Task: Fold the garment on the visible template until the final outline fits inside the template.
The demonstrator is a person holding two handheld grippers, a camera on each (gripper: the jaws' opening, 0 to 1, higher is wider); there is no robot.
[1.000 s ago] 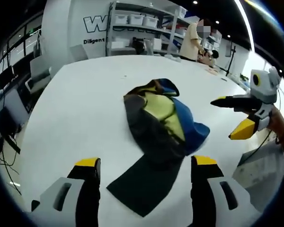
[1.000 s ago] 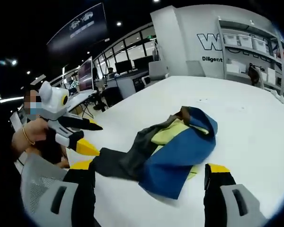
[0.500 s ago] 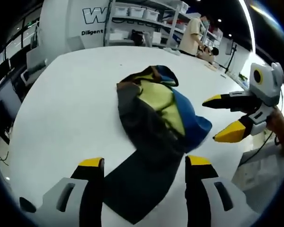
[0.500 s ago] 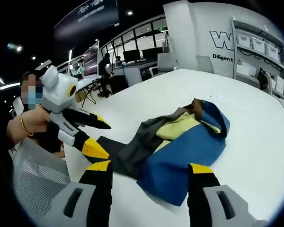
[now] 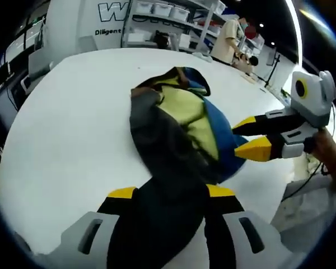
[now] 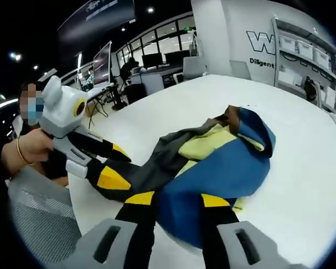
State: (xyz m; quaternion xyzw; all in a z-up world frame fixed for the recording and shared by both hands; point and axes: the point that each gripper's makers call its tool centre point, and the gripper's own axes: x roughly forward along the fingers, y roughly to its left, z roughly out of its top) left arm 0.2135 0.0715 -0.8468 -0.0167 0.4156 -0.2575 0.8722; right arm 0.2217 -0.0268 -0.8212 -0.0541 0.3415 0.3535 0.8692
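Garment [image 5: 176, 140]: a crumpled heap of blue, yellow and dark grey cloth lying on the white bench [image 5: 67, 123]; a dark grey flap trails from the heap toward the bench's near edge.
Left claw [image 5: 171, 193]: its yellow-tipped jaws sit on either side of the dark grey flap with cloth filling the gap between them. A second ago they stood wide with bare bench around the flap; the gap is now narrower. Whether they pinch the cloth cannot be told.
Right claw [image 6: 176, 199]: its jaws straddle the blue edge of the heap, cloth between the tips. The gap has narrowed since the earlier frames, where the jaws stood far apart short of the cloth. Grip on the cloth cannot be told.
Left claw seen from the right gripper view: at the left, tips on the dark flap [image 6: 134, 176], held by a hand [image 6: 19, 154] with a bracelet.
Right claw seen from the left gripper view: at the right, tips against the blue side of the heap, nearer to it than before.
Surroundings: shelving with bins [image 5: 168, 22] behind the bench; a person [image 5: 229, 39] stands at the far end.
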